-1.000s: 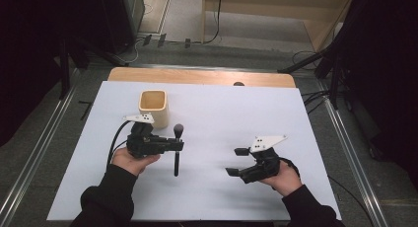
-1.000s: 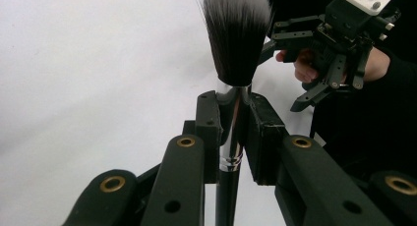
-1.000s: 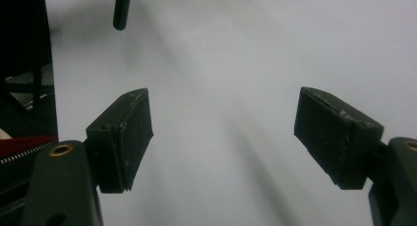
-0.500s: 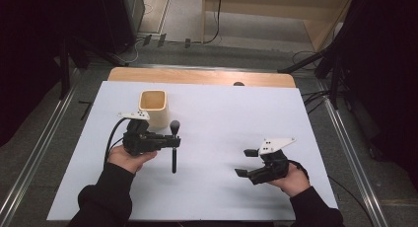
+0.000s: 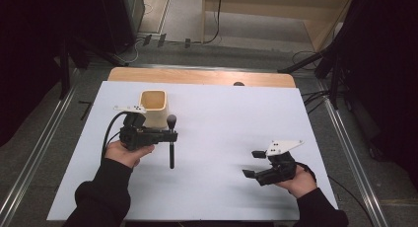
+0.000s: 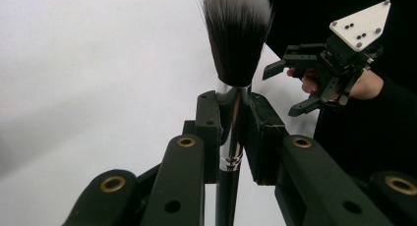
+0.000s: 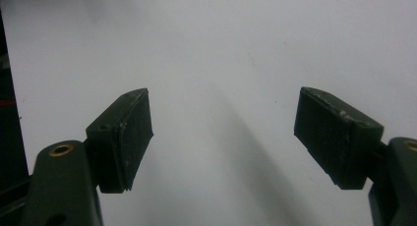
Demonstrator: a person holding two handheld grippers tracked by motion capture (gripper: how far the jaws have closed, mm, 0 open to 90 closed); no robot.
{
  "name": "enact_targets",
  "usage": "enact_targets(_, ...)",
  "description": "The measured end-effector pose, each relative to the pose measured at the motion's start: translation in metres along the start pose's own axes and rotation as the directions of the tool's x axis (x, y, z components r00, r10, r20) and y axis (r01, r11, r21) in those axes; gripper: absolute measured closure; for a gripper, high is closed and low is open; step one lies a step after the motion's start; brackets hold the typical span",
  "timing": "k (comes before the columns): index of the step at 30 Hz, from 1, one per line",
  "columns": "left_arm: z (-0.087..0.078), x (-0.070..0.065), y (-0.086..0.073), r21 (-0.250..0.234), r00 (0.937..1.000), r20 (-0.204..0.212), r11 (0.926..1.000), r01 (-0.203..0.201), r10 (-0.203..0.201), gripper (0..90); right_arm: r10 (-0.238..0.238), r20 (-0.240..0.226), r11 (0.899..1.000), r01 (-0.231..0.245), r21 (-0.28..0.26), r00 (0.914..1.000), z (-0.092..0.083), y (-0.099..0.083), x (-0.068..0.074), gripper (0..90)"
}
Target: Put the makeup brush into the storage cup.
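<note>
Brush (image 6: 237,37) handle clamped between left gripper (image 6: 235,119) fingers, right gripper (image 7: 223,137) fingers spread, empty

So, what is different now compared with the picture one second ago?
The right gripper, jaws open and empty, has drawn back to the right, toward the table's near edge. The left gripper still clamps the brush, now slightly closer to the cup. The cup has not moved.

Black sleeves (image 5: 101,190), black grippers, white plates (image 5: 283,146)
</note>
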State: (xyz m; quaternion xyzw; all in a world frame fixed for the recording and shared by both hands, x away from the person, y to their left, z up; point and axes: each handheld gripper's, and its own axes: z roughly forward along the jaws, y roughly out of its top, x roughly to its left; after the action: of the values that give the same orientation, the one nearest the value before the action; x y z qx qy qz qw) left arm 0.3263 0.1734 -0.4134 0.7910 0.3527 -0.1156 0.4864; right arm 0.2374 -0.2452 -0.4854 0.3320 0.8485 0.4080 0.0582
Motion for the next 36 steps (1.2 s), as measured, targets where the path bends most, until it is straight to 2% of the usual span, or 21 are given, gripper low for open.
enact_targets(9,-0.015,0.005,0.014,-0.035,0.9994,-0.031,0.9993,0.016,-0.017,78.4,0.041,0.013,0.999,-0.041,-0.006,0.9991,-0.006,-0.005,-0.004,23.0)
enact_targets(14,-0.023,0.008,0.024,-0.054,0.9988,-0.041,0.9982,0.023,-0.026,78.3,0.046,0.017,0.999,-0.046,-0.012,0.9988,-0.007,-0.007,-0.005,23.0)
enact_targets(20,-0.026,0.009,0.033,-0.053,0.9977,-0.064,0.9984,0.018,-0.021,78.3,0.058,0.015,0.998,-0.057,-0.013,0.9982,-0.009,-0.008,-0.006,23.0)
enact_targets(31,-0.036,0.013,0.045,-0.061,0.9956,-0.086,0.9977,0.031,-0.036,78.3,0.064,0.004,0.998,-0.064,-0.018,0.998,-0.01,-0.009,-0.006,23.0)
enact_targets(36,-0.04,0.014,0.054,-0.066,0.9964,-0.075,0.9973,0.033,-0.038,78.3,0.068,0.006,0.998,-0.068,-0.015,0.9977,-0.009,-0.009,-0.006,23.0)
